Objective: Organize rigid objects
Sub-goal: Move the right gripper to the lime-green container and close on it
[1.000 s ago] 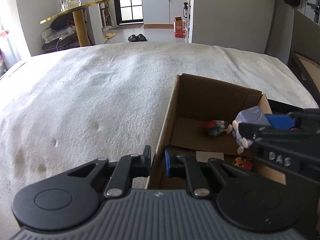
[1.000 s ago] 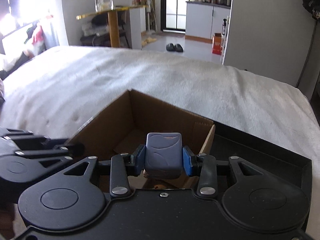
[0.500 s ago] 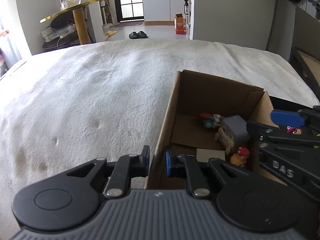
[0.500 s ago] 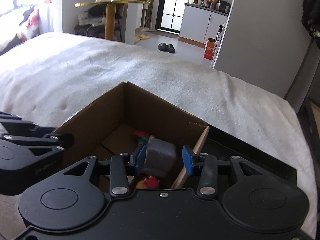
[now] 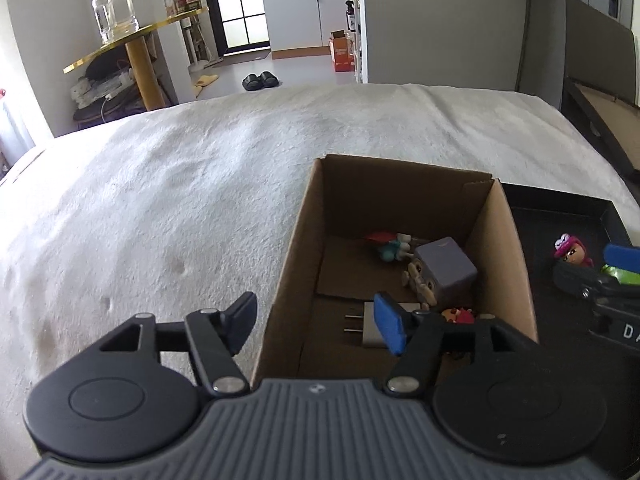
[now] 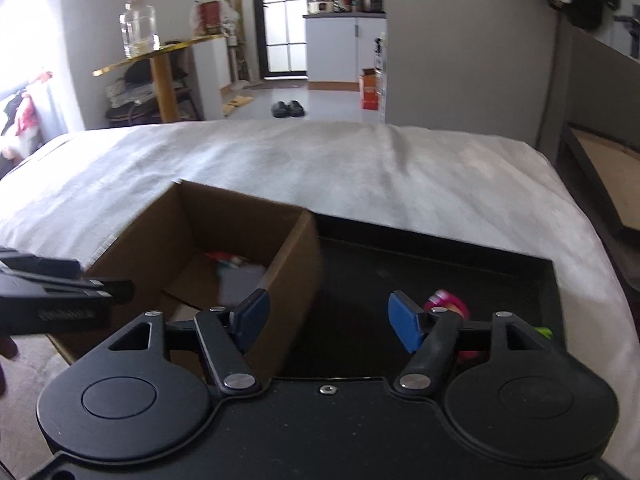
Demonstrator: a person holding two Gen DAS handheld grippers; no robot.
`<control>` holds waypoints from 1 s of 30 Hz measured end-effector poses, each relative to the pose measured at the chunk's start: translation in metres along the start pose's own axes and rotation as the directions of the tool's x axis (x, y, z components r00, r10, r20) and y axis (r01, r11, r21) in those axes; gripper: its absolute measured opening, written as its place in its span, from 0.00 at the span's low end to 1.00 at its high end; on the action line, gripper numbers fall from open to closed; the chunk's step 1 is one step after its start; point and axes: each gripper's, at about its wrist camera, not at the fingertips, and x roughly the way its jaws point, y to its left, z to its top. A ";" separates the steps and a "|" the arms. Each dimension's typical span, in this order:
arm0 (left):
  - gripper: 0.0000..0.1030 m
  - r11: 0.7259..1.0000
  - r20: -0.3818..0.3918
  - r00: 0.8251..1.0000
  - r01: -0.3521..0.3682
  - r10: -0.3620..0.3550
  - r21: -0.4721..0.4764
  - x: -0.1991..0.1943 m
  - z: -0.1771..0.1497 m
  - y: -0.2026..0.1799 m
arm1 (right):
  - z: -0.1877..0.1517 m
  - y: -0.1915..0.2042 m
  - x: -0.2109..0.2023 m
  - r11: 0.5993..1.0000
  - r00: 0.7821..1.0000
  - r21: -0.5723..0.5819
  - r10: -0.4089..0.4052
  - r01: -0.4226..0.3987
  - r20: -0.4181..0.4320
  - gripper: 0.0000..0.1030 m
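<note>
Left wrist view: the left gripper (image 5: 316, 326) has just been opening and stands spread, its jaws astride the near-left wall of the box (image 5: 288, 276) without pressing on it, one finger over the blanket (image 5: 180, 208), the other inside the box. The box, open-topped, runs its long axis from 6 toward 12 o'clock. On its floor lies the grey block toy (image 5: 446, 270), at 1 o'clock from the gripper, tipped on its side with its face and small limbs turned toward 7 o'clock. A red-and-teal figure (image 5: 390, 245) lies just beyond it at 11 o'clock, long axis roughly 9 to 3; a white plug (image 5: 370, 330) lies near the blue pad, prongs pointing to 9 o'clock; a red toy (image 5: 458, 316) is partly hidden. At 3 o'clock the tray (image 5: 560, 216) touches the box and carries a pink figure (image 5: 570, 250) upright beside a green piece (image 5: 622, 276); the right gripper (image 5: 592, 280) enters there. Right wrist view (blurred): the right gripper (image 6: 328, 318) has just been opening, jaws apart and empty, astride the box's right wall (image 6: 296, 264) and the tray (image 6: 440, 248). The pink figure (image 6: 446, 302) sits behind the right finger; box contents are indistinct. The left gripper (image 6: 60, 292) shows at 9 o'clock.
</note>
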 end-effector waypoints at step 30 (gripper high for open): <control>0.72 0.987 -0.027 0.991 -0.129 0.132 0.091 0.005 0.005 -0.035 | -0.035 -0.099 0.002 0.979 0.988 0.136 -0.153 0.153 -0.007 0.84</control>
